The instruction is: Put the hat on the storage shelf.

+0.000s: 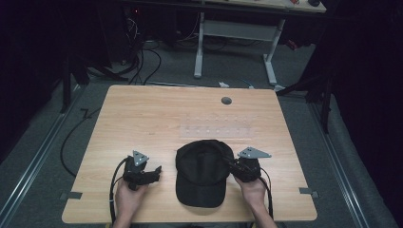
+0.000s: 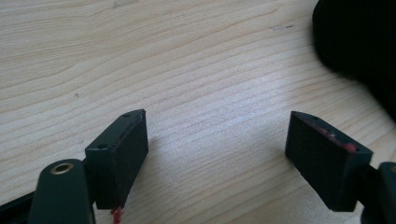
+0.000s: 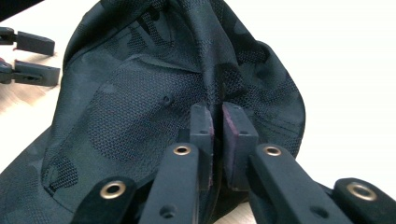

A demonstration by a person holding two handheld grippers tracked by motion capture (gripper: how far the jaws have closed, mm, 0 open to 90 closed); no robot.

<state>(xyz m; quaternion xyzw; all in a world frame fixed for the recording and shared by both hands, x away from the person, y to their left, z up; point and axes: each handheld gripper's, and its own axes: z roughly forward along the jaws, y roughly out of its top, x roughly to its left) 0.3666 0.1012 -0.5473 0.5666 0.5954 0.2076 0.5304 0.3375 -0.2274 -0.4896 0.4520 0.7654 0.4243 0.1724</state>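
A black mesh cap (image 1: pixel 202 171) lies on the wooden table (image 1: pixel 142 118), brim toward the front edge. My right gripper (image 1: pixel 233 166) is at the cap's right side, shut on a pinched fold of the crown fabric. In the right gripper view the two pads (image 3: pixel 232 135) squeeze that fold of the cap (image 3: pixel 140 93) between them. My left gripper (image 1: pixel 154 172) rests to the left of the cap, open, apart from it. In the left gripper view its fingers (image 2: pixel 119 149) stand wide over bare wood, with the cap's edge (image 2: pixel 355 42) at the upper right.
A round grey grommet (image 1: pixel 226 100) sits near the table's far edge. A faint clear sheet (image 1: pixel 216 126) lies on the wood behind the cap. Beyond the table are a white desk frame (image 1: pixel 235 33) and cables on the floor (image 1: pixel 142 66).
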